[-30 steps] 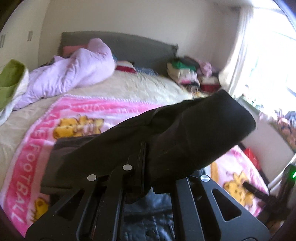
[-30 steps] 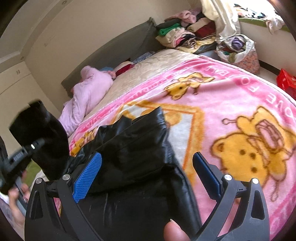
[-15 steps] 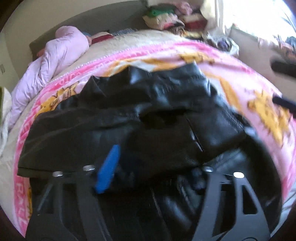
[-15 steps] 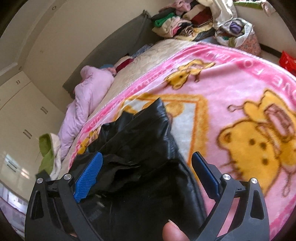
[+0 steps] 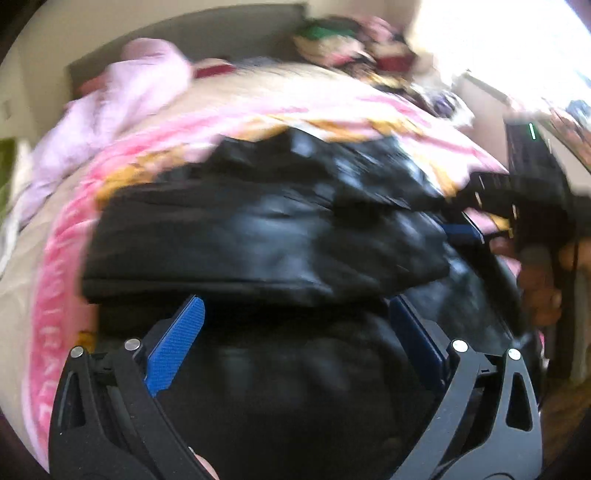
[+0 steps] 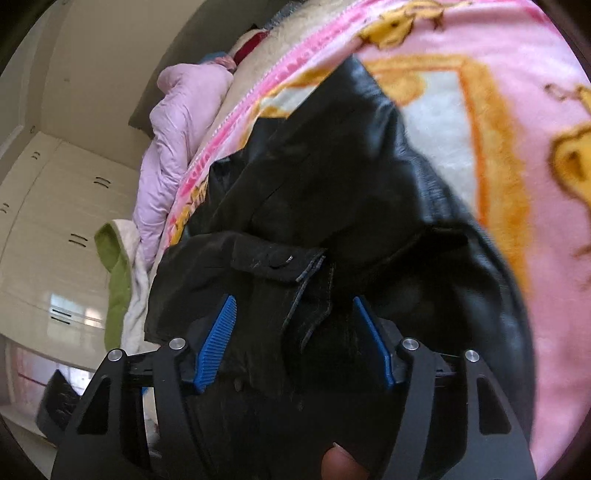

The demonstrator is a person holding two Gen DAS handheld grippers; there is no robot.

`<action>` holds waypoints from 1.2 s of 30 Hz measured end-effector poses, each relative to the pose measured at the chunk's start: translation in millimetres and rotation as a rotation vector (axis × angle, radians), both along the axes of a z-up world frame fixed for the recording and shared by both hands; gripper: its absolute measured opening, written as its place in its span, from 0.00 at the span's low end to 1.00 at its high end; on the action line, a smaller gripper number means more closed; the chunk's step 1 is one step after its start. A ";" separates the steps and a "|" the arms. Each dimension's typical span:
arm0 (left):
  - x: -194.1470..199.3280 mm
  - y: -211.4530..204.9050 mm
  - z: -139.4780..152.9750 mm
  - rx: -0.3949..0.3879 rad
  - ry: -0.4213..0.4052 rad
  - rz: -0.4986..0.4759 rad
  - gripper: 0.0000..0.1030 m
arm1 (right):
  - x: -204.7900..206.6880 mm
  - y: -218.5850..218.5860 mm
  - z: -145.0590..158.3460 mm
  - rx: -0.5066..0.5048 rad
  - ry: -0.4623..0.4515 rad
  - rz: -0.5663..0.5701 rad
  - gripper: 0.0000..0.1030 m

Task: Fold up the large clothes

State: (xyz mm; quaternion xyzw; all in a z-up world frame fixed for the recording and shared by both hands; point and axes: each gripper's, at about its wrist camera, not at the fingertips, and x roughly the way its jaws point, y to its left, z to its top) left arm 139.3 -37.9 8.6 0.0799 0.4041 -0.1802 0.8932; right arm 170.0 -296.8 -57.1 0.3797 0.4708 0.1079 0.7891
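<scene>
A black leather jacket (image 5: pixel 266 229) lies on the pink cartoon blanket (image 5: pixel 62 295), one part folded across its body. My left gripper (image 5: pixel 295 301) hovers just above the jacket's near part, jaws opening wide, nothing between the pads. In the right wrist view the same jacket (image 6: pixel 332 177) fills the middle. My right gripper (image 6: pixel 293 299) is low over its near edge, jaws closing, a stitched flap with a snap (image 6: pixel 288 280) between the pads, which do not press it. One of its blue pads (image 5: pixel 461 232) and the hand holding it show at the jacket's right edge.
A lilac quilt (image 5: pixel 122 96) is bunched at the head of the bed, below the grey headboard (image 5: pixel 229 26). A pile of clothes (image 5: pixel 343 48) sits at the far right corner. A green and white cloth (image 6: pixel 118 280) hangs off the bed's left side, with a white wardrobe (image 6: pixel 55 221) beyond.
The left gripper let go of the black sleeve, opened wide and sank over the jacket; the sleeve now lies across it. The right gripper dropped closer and its jaws narrowed around the flap.
</scene>
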 end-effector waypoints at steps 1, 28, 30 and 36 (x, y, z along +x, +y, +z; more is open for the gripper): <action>4.9 11.0 5.4 -0.011 -0.010 0.030 0.91 | 4.7 4.4 0.1 -0.007 0.000 0.004 0.55; 132.9 77.3 15.3 -0.274 0.119 0.347 0.89 | 33.1 4.4 96.3 -0.566 -0.416 0.125 0.02; 136.2 73.8 5.9 -0.254 0.133 0.340 0.68 | 36.2 3.5 87.5 -0.569 -0.392 0.119 0.02; 142.1 51.0 -44.1 -0.090 0.209 0.295 0.44 | 38.3 7.1 63.5 -0.601 -0.318 0.134 0.04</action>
